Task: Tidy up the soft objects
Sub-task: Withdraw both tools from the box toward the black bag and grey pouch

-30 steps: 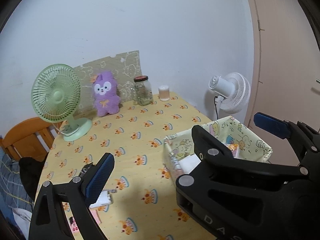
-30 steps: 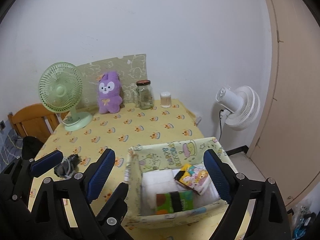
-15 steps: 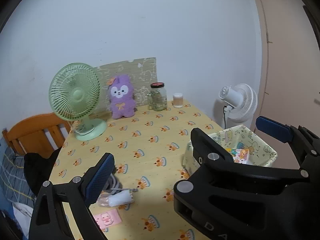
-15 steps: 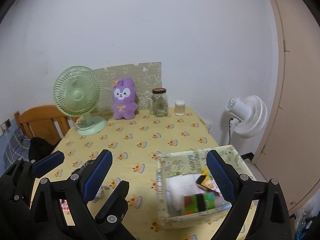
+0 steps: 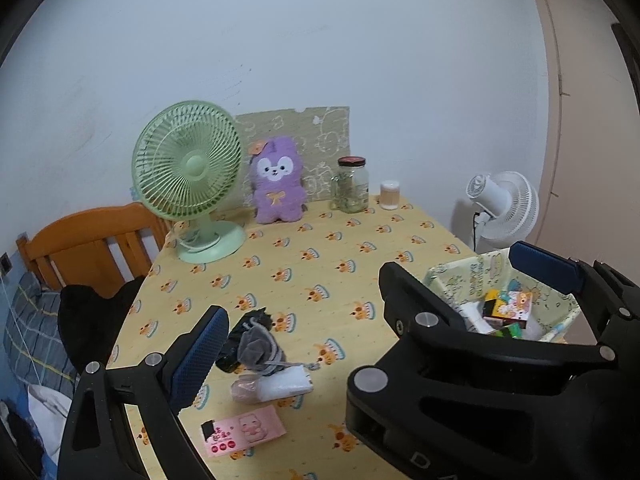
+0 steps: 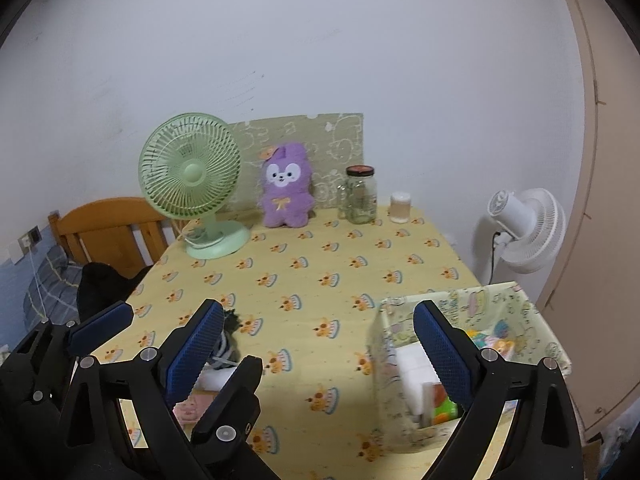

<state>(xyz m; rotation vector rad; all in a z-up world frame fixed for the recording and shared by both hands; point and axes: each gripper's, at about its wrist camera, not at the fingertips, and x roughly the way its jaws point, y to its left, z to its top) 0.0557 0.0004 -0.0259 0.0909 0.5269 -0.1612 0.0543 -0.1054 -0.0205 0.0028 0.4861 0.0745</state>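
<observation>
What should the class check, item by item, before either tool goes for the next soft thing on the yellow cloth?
1. Right tool open and empty: ok, nothing lies between its blue pads.
2. Left tool open and empty: ok, its pads stand wide apart.
3. Soft things left on the table: ok, a grey bundle, a white roll and a pink packet lie near the left edge.
4. Fabric bin upright with its mouth open: ok.
5. Room left in the bin: cannot tell, packets and white pieces already fill part of it.
6. Green fan and glass jar out of the way: ok, both stand at the far end.
</observation>
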